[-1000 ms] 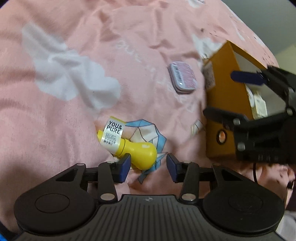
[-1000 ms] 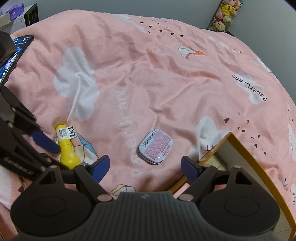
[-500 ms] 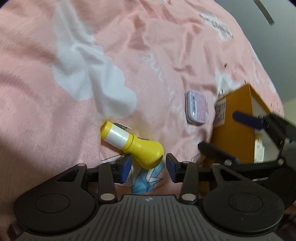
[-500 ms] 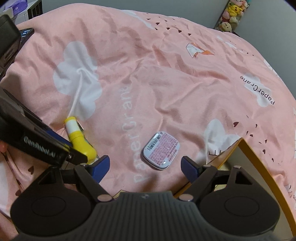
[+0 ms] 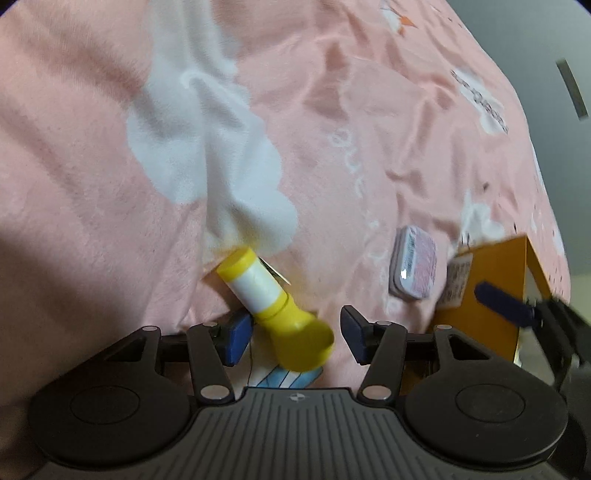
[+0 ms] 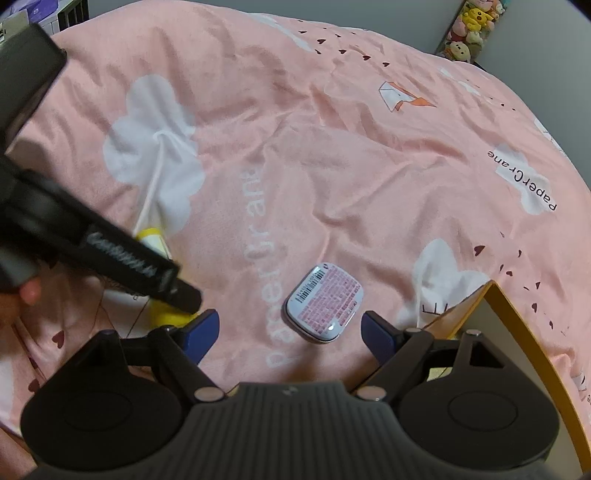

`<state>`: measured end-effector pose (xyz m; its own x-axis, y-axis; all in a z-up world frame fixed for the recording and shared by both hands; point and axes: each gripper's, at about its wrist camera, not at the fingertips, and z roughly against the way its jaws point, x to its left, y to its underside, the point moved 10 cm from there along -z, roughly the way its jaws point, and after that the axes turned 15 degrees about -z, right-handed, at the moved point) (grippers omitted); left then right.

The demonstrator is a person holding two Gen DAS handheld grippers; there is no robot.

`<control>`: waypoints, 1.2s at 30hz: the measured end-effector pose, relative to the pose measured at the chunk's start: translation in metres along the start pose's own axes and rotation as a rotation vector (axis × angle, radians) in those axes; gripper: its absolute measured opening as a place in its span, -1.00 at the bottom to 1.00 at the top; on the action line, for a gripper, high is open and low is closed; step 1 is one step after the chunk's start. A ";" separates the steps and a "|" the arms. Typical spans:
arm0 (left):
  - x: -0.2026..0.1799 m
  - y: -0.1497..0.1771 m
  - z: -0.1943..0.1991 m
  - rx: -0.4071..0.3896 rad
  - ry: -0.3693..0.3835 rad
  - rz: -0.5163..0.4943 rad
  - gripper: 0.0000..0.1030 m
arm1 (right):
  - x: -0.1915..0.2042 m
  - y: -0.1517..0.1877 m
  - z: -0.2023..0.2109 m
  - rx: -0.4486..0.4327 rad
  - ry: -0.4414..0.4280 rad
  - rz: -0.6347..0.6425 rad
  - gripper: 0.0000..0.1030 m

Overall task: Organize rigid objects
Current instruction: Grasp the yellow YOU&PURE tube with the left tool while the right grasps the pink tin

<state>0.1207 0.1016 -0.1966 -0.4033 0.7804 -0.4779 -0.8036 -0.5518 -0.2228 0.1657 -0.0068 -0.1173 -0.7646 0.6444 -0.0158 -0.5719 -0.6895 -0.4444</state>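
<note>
A yellow bottle (image 5: pixel 273 302) with a white band lies on the pink bedspread (image 5: pixel 369 110). Its bulbous end sits between the fingers of my left gripper (image 5: pixel 295 339), whose jaws are opening; the right pad stands clear of the bottle. In the right wrist view the left gripper's black finger (image 6: pixel 147 273) crosses over the bottle (image 6: pixel 151 236). A small white and pink tin (image 6: pixel 325 302) lies flat just ahead of my right gripper (image 6: pixel 290 330), which is open and holds nothing. The tin (image 5: pixel 413 267) rests beside an orange box (image 5: pixel 484 295).
The orange box's open rim (image 6: pixel 517 321) rises at the lower right of the right wrist view. One blue pad (image 5: pixel 502 302) of the right gripper hangs in front of the box. Plush toys (image 6: pixel 469 29) stand past the bed's far edge. A fingertip (image 6: pixel 29 291) shows at the left.
The left gripper rolled and came down over the yellow bottle, which now sits between its widened jaws. The right gripper has stayed put with its jaws unchanged.
</note>
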 end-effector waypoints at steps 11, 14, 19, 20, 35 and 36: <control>-0.029 -0.017 0.016 -0.099 -0.005 -0.261 -0.47 | -0.008 -0.004 -0.008 0.040 -0.011 -0.053 0.22; -0.039 -0.030 0.028 -0.170 -0.043 -0.350 -0.47 | -0.012 -0.007 -0.014 0.052 0.005 -0.073 0.08; -0.040 -0.043 0.029 -0.206 -0.064 -0.370 -0.47 | -0.020 -0.019 -0.026 0.072 0.014 -0.159 0.07; -0.038 -0.044 0.026 -0.201 -0.069 -0.365 -0.47 | -0.021 -0.022 -0.029 0.083 0.011 -0.186 0.07; -0.031 -0.036 0.015 -0.182 -0.029 -0.364 -0.47 | -0.039 -0.029 -0.078 0.215 0.086 -0.331 0.06; -0.030 -0.036 0.015 -0.181 -0.025 -0.358 -0.47 | -0.039 -0.029 -0.078 0.216 0.070 -0.340 0.06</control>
<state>0.1550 0.1022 -0.1613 -0.1238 0.9383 -0.3228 -0.8062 -0.2848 -0.5186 0.2356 0.0140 -0.1736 -0.5032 0.8635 0.0354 -0.8436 -0.4819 -0.2370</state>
